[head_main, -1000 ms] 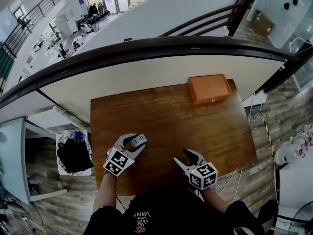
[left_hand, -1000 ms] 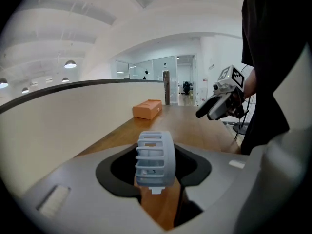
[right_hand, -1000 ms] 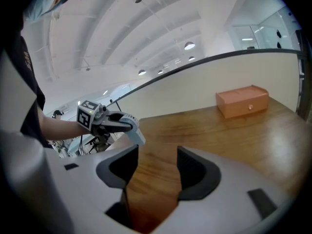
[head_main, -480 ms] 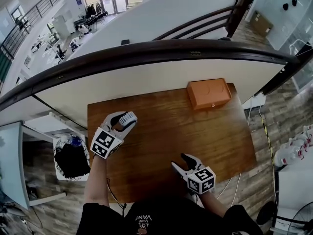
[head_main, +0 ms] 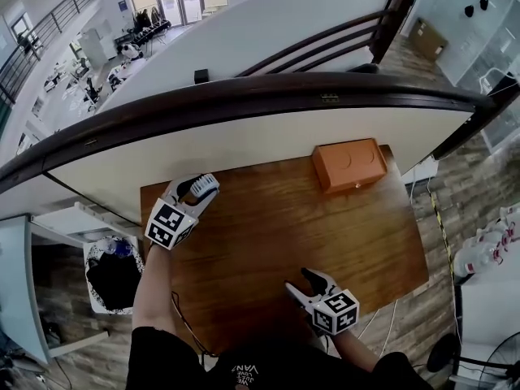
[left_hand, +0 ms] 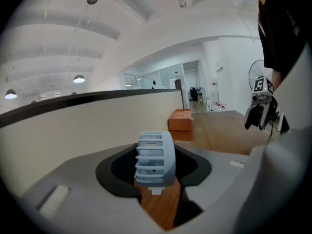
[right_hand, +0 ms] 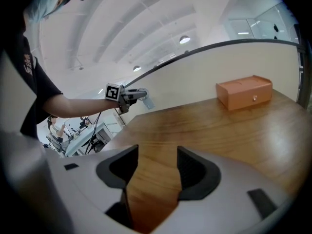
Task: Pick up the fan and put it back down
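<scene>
A small light-blue fan (left_hand: 155, 158) with a slatted grille sits between the jaws of my left gripper (left_hand: 155, 174), which is shut on it. In the head view the left gripper (head_main: 197, 190) holds the fan (head_main: 206, 185) above the far left corner of the wooden table (head_main: 268, 234). My right gripper (head_main: 302, 281) hovers near the table's front edge, open, with nothing between its jaws (right_hand: 155, 167). From the right gripper view the left gripper (right_hand: 134, 95) and the fan (right_hand: 147, 102) show at the far left.
An orange box (head_main: 349, 165) stands at the table's far right corner, also seen as the orange box (right_hand: 244, 92). A cream partition with a dark rail (head_main: 244, 96) runs behind the table. A bin with a black bag (head_main: 110, 270) stands on the floor to the left.
My left gripper has carried the fan from the front of the table away and leftward to the far left corner. The right gripper has stayed near the front edge.
</scene>
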Tool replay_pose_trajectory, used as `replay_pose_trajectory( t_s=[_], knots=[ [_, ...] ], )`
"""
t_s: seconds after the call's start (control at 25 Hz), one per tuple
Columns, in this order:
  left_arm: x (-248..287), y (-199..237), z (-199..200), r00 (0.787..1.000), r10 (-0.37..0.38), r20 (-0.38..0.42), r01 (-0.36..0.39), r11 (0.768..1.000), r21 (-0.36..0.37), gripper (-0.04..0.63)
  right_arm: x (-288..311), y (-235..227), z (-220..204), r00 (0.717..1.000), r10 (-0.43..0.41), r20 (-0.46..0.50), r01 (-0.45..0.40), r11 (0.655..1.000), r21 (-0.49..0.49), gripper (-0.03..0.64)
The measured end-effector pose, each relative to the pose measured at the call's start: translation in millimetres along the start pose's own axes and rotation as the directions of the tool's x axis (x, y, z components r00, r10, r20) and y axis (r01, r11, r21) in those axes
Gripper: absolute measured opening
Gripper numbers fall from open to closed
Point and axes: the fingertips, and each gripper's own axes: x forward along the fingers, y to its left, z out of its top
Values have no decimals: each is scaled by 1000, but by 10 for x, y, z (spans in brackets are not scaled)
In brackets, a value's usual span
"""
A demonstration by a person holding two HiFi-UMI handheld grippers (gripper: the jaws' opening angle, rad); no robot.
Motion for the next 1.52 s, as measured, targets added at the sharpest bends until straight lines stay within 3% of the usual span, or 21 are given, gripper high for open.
replay_pose_trajectory(
  t_s=[0.44,0.68,1.08,1.24,1.52],
  knots=[
    [369,110,-483,989,-127,-71,127,992,2,192,100,-70,-13,997,-66,-43,68,997,33,219],
    [455,95,-591,983,-176,-52,174,984,-50,192,195,-32,8,996,-69,-57,72,997,37,219],
    [402,216,-536,987,-146,63,154,976,-153,204,255,61,45,995,-73,-62,74,997,17,219],
    [343,203,-534,988,-144,63,153,972,-177,262,204,76,70,995,-90,-48,90,996,11,219],
    [24,169,-417,997,-7,78,25,974,-227,328,110,167,193,997,-77,-1,77,997,-15,219]
  ],
)
